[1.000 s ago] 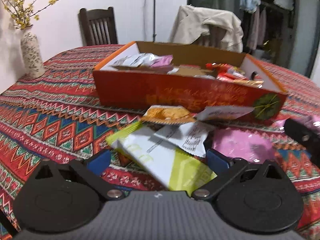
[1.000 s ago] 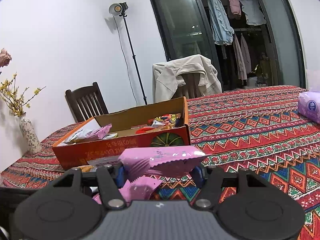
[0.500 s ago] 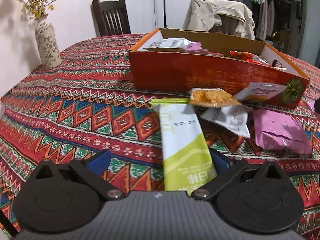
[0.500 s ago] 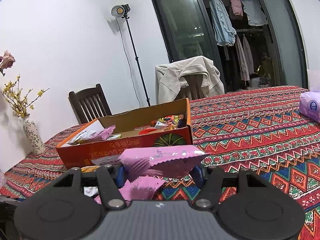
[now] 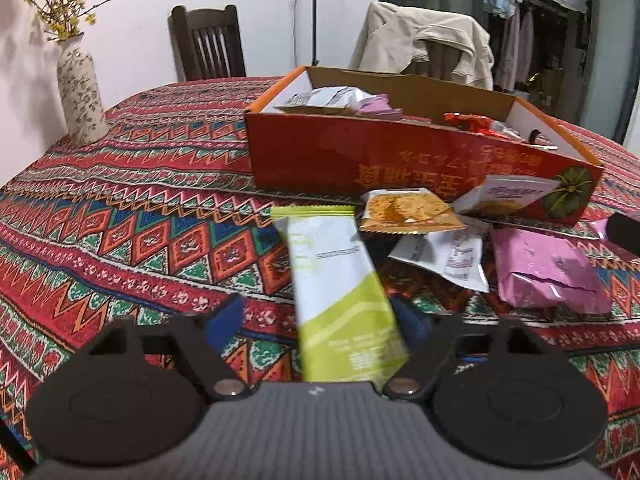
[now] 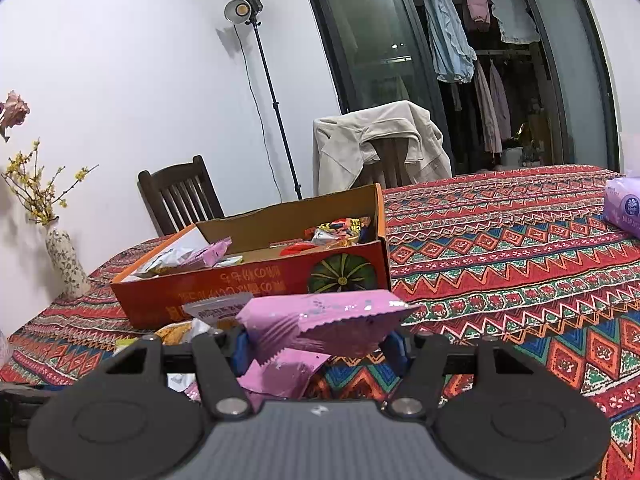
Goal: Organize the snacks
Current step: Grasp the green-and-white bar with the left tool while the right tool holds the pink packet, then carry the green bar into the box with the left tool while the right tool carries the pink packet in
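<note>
A: Which step are we at?

B: Mid-sort, I'd judge. Some snacks already lie in the orange box, while several packets sit loose on the counter against its front wall. The right hand-held gripper is pinching a pink packet, lifted clear of the cloth.

A: And the left one?

B: The left hand-held gripper is spread wide. The green-and-white packet runs between its fingers toward 12 o'clock, its lower end close to the right-hand finger. I can't tell whether they touch.

A: Where's the box from each?

B: From the left, at about 1 o'clock beyond the loose pile. From the right, at 11 o'clock, just behind the held packet.

A: So what next?

B: Likely the right carries its pink packet forward, over the front wall, and lets go inside. The left would need to close across the green-and-white packet's width. It looks slick, so a grip near the middle seems safer.

A: Anything else nearby?

B: A second pink packet lies at 2 o'clock from the left, near the orange packet.
</note>
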`<state>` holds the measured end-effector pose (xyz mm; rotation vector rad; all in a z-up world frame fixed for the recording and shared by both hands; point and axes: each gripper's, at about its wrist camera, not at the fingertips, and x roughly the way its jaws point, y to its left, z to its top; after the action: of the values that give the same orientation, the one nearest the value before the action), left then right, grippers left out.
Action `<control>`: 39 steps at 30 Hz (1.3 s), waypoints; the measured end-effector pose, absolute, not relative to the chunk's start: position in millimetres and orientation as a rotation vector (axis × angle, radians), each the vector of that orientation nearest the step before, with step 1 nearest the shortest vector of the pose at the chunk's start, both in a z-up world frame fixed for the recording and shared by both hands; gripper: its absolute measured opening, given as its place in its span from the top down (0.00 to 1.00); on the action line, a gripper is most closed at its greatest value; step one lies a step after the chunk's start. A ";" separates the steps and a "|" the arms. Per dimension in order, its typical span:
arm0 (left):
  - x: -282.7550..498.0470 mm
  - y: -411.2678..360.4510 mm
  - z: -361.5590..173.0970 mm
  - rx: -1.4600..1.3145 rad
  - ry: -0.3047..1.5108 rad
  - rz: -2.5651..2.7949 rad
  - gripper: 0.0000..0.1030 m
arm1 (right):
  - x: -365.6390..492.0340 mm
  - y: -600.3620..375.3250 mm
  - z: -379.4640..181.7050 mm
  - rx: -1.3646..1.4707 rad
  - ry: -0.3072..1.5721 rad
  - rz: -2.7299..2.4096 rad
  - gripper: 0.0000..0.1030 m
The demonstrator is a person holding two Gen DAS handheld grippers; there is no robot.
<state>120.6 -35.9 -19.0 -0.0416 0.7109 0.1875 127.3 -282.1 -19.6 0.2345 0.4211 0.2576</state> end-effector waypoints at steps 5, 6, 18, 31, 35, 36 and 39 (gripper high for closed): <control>117.1 -31.8 -16.3 -0.052 0.703 0.149 0.61 | 126.9 -282.4 -21.0 0.245 0.418 0.259 0.40; 116.2 -30.5 -16.2 -0.055 0.701 0.150 0.61 | 126.6 -282.9 -21.1 0.247 0.417 0.262 0.40; 104.0 -12.5 -0.7 -0.094 0.649 0.112 0.61 | 125.3 -279.9 -21.2 0.233 0.403 0.273 0.40; 106.5 -9.6 48.4 -0.097 0.509 -0.003 0.61 | 120.3 -264.7 6.1 0.185 0.355 0.287 0.40; 116.3 -12.3 57.8 -0.097 0.489 -0.028 0.61 | 123.9 -259.5 20.0 0.167 0.337 0.281 0.40; 119.4 -13.5 60.3 -0.094 0.484 -0.034 0.61 | 125.6 -258.4 23.5 0.165 0.333 0.280 0.40; 127.9 -16.5 67.1 -0.083 0.472 -0.046 0.61 | 130.3 -254.4 33.1 0.156 0.319 0.279 0.40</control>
<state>127.9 -16.5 67.1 -0.0827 0.4719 -0.0463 130.3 -254.4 33.1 0.1563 0.3193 0.2785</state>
